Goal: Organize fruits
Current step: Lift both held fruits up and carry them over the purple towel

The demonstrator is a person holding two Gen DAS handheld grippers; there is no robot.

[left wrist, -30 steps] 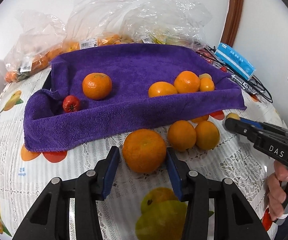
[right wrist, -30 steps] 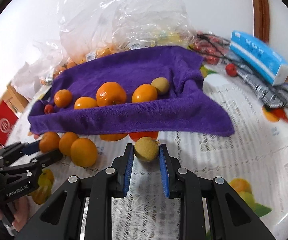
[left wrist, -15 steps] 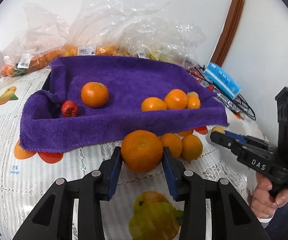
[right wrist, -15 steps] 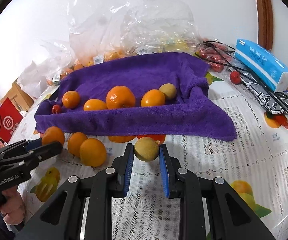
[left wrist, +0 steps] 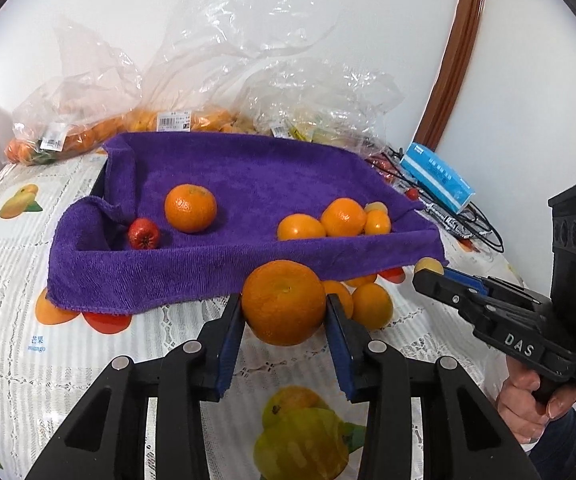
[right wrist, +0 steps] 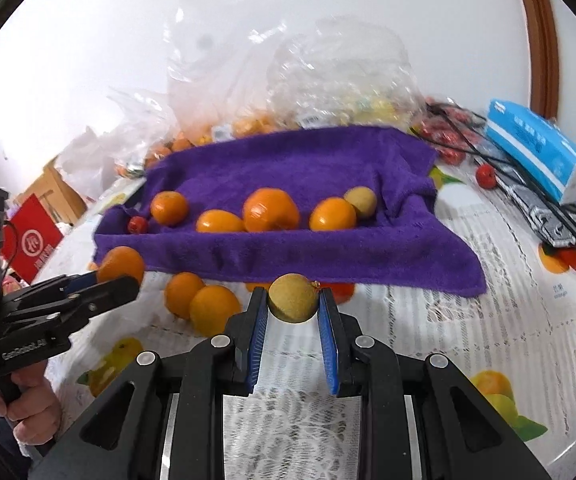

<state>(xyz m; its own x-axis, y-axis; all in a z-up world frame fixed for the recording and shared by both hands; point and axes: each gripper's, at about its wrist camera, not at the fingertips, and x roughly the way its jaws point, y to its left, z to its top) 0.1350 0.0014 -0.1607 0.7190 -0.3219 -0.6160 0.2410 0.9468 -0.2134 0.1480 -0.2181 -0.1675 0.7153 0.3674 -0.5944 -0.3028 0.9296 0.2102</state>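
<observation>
While our left gripper (left wrist: 284,312) clamped an orange (left wrist: 283,302) and our right gripper (right wrist: 292,305) a small brownish fruit (right wrist: 292,298), we judged gentle lowering onto the purple towel (left wrist: 248,184) best.

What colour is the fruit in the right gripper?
Yellowish-tan fruit, held in the right gripper; clearest in the right wrist view.

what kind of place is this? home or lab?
Probably a home table, not a lab: fruit-print tablecloth, shop fruit bags against a white wall, tissue pack and cables lying about. Purple towel serves as the fruit tray.
</observation>
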